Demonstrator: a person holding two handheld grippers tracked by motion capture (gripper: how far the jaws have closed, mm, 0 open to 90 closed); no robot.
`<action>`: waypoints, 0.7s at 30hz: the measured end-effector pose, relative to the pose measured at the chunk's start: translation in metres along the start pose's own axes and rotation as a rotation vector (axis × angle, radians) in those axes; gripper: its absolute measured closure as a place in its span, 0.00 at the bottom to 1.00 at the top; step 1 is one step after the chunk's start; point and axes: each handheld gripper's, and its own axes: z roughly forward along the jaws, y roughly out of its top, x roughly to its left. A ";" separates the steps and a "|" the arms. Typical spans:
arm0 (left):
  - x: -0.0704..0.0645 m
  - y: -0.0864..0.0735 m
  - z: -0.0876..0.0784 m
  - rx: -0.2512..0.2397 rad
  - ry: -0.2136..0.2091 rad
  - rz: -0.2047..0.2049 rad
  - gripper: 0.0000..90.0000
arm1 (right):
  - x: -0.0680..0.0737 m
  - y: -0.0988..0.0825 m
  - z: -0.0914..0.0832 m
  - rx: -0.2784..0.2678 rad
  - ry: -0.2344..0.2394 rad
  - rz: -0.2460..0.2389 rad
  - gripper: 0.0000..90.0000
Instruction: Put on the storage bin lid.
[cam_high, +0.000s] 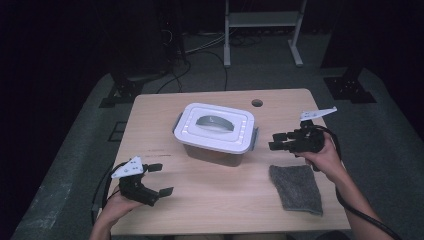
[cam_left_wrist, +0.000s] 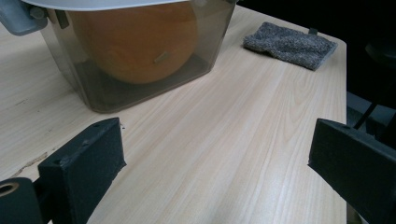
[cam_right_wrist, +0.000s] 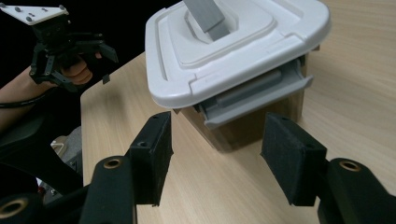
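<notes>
Claws (cam_high: 274, 141) (cam_high: 161, 179), two, flank one container (cam_high: 216, 131), one cloth (cam_high: 296, 186).

Orange thing (cam_left_wrist: 135, 42) inside the box (cam_left_wrist: 140, 88) — blurred by tinted wall, top cut off.

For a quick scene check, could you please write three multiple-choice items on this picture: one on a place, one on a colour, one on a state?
1. Where does the grey cloth lie?
A. On the lid
B. On the table, by the right gripper
C. Inside the box

2. What colour is the lid of the box?
A. White
B. Red
C. Black

3. How is the box?
A. Open
B. Tipped over
C. Closed, lid on

Answers: 1 B, the cloth lies flat near the right-hand edge; 2 A, the high view shows it white; 3 C, the lid sits on the box.
</notes>
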 end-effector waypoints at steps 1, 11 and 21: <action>0.000 0.000 0.000 0.000 0.000 -0.001 0.03 | -0.001 -0.003 -0.001 -0.001 -0.001 0.006 0.46; 0.001 0.000 0.000 0.003 0.004 -0.003 0.03 | -0.006 -0.020 -0.002 0.003 -0.001 0.035 0.47; 0.001 -0.001 0.000 0.004 0.004 -0.002 0.03 | -0.009 -0.034 -0.003 0.011 -0.008 0.054 0.47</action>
